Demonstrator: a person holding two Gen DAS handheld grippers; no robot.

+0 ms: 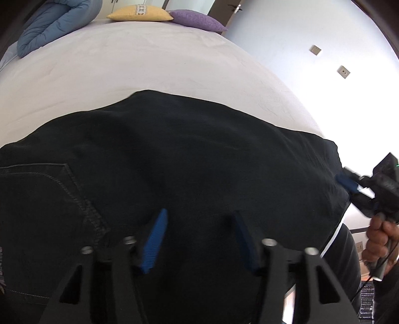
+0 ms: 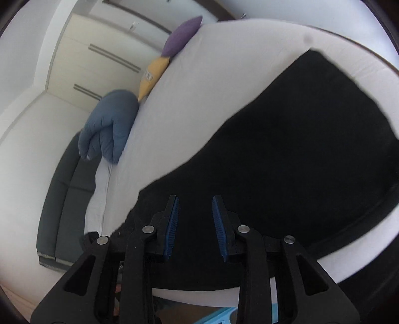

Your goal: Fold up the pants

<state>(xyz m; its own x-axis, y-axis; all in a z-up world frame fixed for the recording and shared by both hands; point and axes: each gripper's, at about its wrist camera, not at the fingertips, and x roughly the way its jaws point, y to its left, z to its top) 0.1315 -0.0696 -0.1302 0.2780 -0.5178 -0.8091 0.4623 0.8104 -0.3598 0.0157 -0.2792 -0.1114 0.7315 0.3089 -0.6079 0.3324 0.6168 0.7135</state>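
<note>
Black pants [image 1: 174, 154] lie spread flat on a white bed [image 1: 124, 62], a back pocket with stitching at the left. My left gripper [image 1: 199, 216] is open and empty, hovering just above the pants near their front edge. My right gripper [image 1: 349, 183] shows at the far right by the pants' right end, held in a hand. In the right wrist view the right gripper [image 2: 195, 202] is open and empty over the near edge of the pants [image 2: 299, 149].
A blue duvet [image 1: 49, 25], a yellow pillow [image 1: 139, 13] and a purple pillow [image 1: 197, 20] lie at the bed's far end. A dark sofa [image 2: 64, 199] and a wardrobe [image 2: 99, 57] stand beyond the bed. A white wall with sockets [image 1: 343, 71] is at the right.
</note>
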